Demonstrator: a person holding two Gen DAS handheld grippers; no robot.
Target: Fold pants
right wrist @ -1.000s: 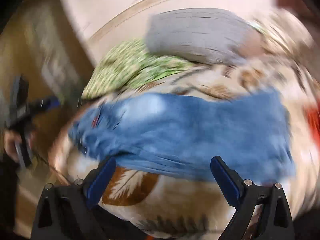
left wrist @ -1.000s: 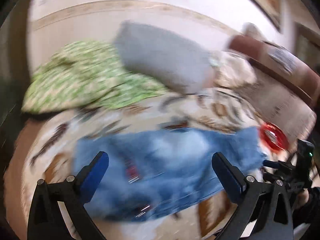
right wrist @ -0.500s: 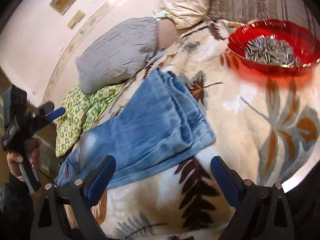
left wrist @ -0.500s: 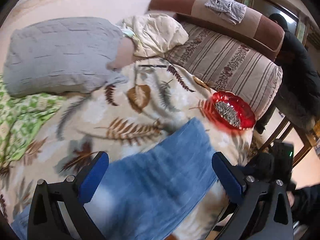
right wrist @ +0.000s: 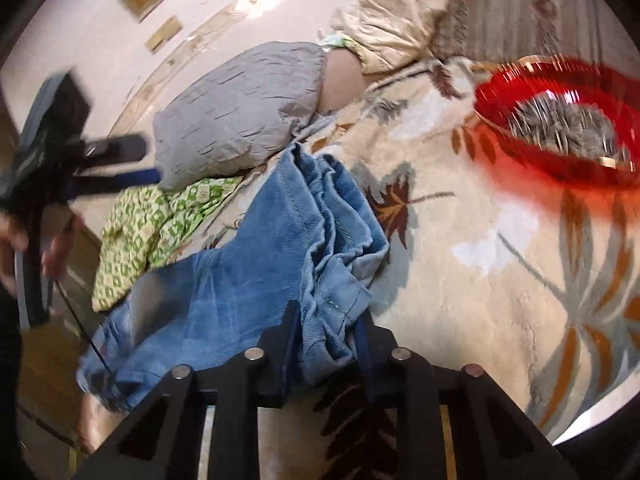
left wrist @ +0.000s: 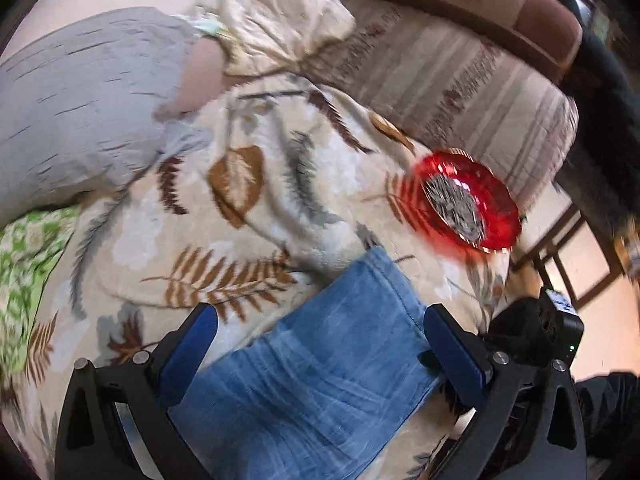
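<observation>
Blue jeans (right wrist: 256,264) lie lengthwise on a leaf-patterned blanket (right wrist: 460,280). My right gripper (right wrist: 326,344) is shut on the bunched leg hems of the jeans at the near edge, and the fabric wrinkles up from the jaws. In the left wrist view the jeans (left wrist: 320,372) lie flat between and under my left gripper (left wrist: 320,336), which is open wide and holds nothing. The left gripper also shows at the far left of the right wrist view (right wrist: 116,164), held in a hand above the waist end.
A red glass bowl of seeds (right wrist: 560,128) sits on the blanket to the right of the jeans, also in the left wrist view (left wrist: 468,204). A grey pillow (right wrist: 240,104), a green patterned cloth (right wrist: 152,220) and a cream bundle (right wrist: 392,20) lie behind. A striped sofa back (left wrist: 460,80) runs along the far side.
My right gripper has moved down onto the leg hems and shut on them, bunching the denim. My left gripper has stayed open and shifted slightly over the jeans.
</observation>
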